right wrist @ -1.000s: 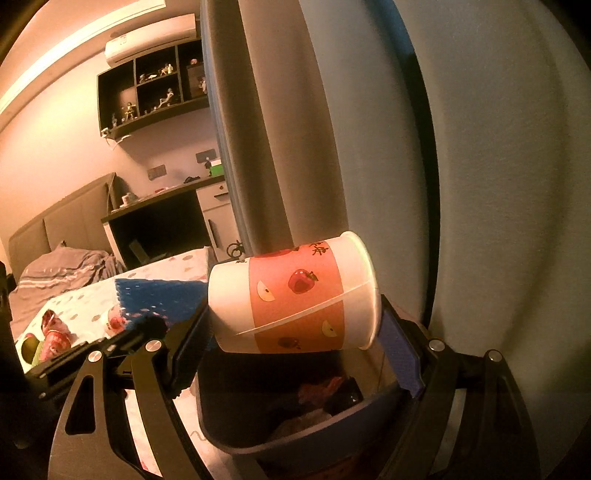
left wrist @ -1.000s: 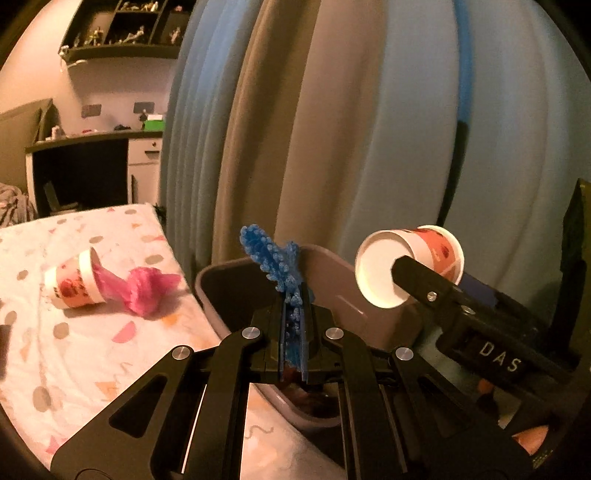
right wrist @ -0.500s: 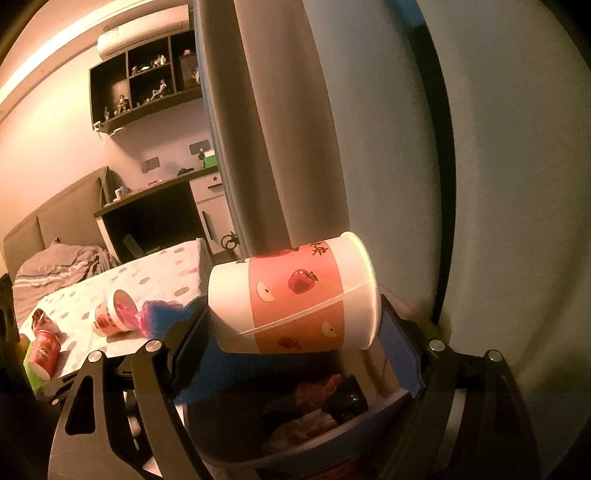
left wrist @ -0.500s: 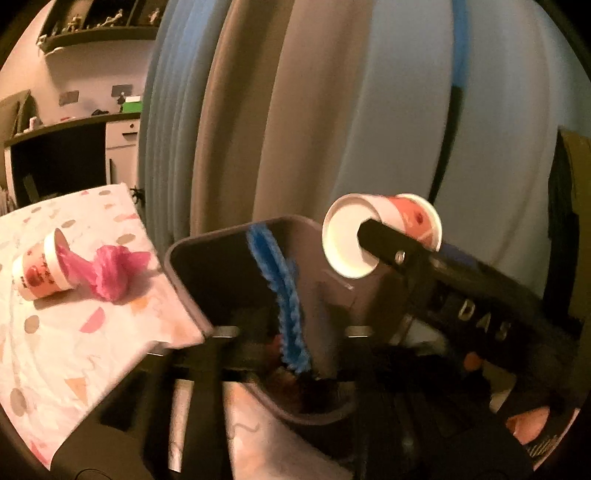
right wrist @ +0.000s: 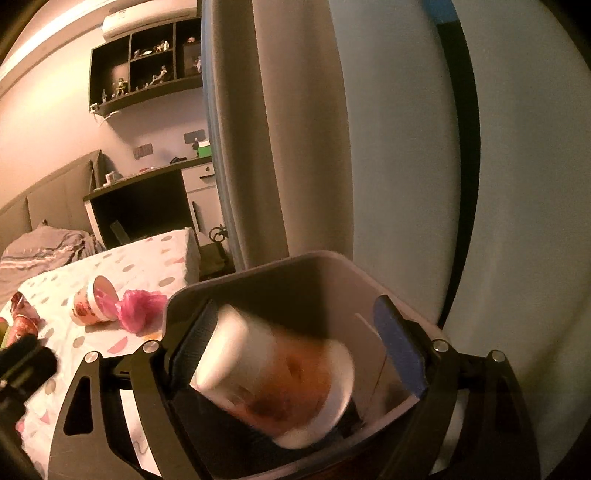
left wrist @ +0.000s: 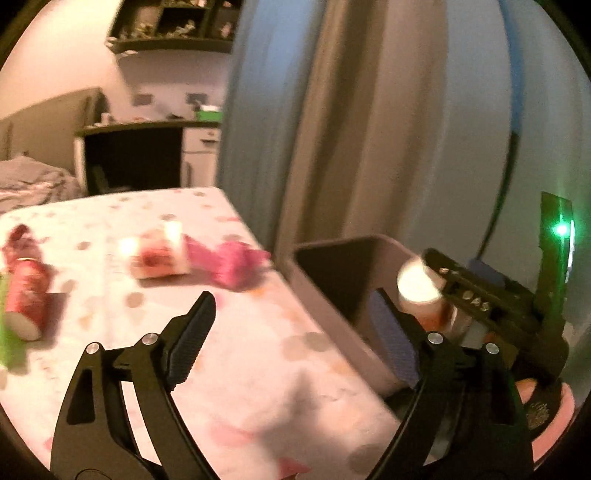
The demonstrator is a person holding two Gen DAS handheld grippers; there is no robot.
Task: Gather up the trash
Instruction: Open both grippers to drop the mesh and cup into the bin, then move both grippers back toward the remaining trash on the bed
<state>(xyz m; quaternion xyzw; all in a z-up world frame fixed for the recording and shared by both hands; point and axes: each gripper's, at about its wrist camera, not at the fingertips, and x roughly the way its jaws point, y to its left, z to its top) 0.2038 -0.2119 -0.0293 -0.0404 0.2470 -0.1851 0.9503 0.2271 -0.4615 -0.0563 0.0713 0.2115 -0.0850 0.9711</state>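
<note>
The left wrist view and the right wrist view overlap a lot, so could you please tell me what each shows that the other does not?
Only the left wrist view shows the green indicator light. Only the right wrist view shows the white wall air conditioner and the printed paper cup tilted between open jaws inside the grey plastic bin. Both show the bin, the tipped paper cup and the crumpled pink bag on the spotted tablecloth.

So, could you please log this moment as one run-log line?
left tongs: opening, empty | right tongs: open, paper cup loose between them, tilted above bin | cloth: second cup, pink bag
</note>
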